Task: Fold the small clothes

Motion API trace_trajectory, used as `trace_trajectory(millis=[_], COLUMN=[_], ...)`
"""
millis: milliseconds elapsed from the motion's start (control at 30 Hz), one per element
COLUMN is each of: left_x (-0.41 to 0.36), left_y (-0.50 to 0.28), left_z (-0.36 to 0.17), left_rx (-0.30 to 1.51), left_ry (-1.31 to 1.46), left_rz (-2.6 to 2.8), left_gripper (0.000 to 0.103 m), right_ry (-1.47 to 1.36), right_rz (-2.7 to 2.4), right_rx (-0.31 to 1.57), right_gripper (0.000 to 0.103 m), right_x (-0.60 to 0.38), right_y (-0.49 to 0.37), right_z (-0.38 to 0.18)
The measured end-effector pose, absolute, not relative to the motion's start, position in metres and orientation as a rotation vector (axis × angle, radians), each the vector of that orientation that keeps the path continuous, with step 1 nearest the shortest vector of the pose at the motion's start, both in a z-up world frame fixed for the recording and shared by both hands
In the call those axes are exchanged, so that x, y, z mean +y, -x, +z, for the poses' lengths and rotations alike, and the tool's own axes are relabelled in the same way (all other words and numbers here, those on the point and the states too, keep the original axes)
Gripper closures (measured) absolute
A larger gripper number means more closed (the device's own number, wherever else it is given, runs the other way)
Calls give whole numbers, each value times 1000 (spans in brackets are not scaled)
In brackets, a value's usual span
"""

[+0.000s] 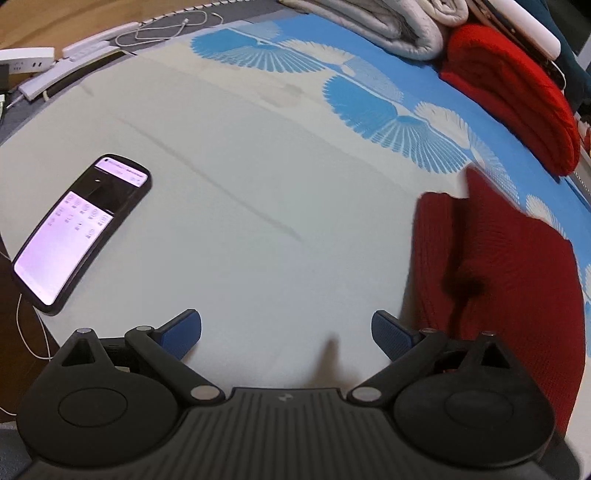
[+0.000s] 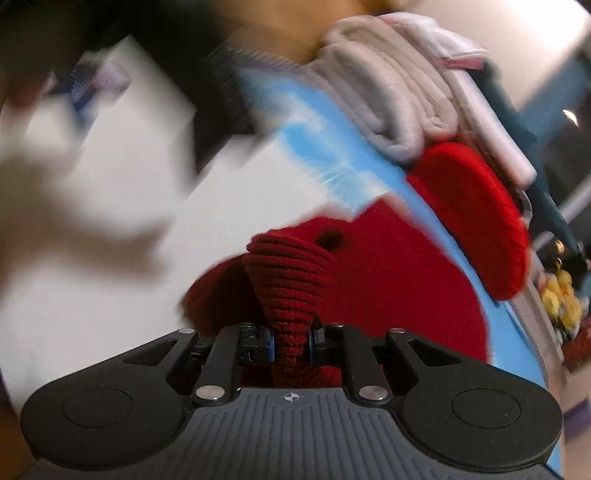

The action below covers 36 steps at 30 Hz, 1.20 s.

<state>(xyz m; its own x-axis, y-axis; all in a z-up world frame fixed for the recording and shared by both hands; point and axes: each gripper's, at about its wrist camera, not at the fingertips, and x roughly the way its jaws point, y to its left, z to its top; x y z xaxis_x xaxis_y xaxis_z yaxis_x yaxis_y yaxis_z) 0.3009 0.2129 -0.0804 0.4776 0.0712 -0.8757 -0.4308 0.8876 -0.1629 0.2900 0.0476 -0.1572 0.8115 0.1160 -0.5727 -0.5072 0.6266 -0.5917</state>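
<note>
A dark red knitted garment lies at the right of the pale sheet, part lifted and blurred. My left gripper is open and empty, low over the sheet just left of the garment. My right gripper is shut on a bunched ribbed edge of the red garment and holds it up off the bed; the rest of the garment hangs and spreads behind it. The right wrist view is motion-blurred.
A lit phone lies on the sheet at the left. A folded bright red knit and a folded grey blanket stack at the far right edge. Power strips and cables lie beyond the far left edge.
</note>
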Motion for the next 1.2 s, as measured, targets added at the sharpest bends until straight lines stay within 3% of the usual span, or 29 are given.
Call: trace_trajectory(millis=[67,233,333,433,567,800,900,967,1200], left_x=[214,214,211,204,183,120,96,106,111], left_y=[-299,-303,-303,-300,-295,-286,-302,-297,-296], left_z=[-80,-81,-81,-75,-62,-56,-96,-99,-101], left_rx=[1035,1047,1033,999,909,831,1004,997,985], left_ry=[395,403,395,378,333,188,-61,44,108], left_rz=[301,272,260,239,158,-87,60,67,67], left_gripper=[3,3,3,3,2,0,0,0,0], right_ry=[924,715,469,240,157,87,279,406,5], right_rz=[345,401,530,624,433,220,254,270,294], right_rx=[433,494,587,635,544,626,740,678,734], right_gripper=[82,72,55,56,56,56,56,62,60], right_x=[53,31,9,-24,-67,-108,-86,-75,-126], right_y=[-281,-294,-293,-293,-310,-326,-309,-289,-311], right_z=[-172,-144,-120,-89,-53,-85,-132,-134,-91])
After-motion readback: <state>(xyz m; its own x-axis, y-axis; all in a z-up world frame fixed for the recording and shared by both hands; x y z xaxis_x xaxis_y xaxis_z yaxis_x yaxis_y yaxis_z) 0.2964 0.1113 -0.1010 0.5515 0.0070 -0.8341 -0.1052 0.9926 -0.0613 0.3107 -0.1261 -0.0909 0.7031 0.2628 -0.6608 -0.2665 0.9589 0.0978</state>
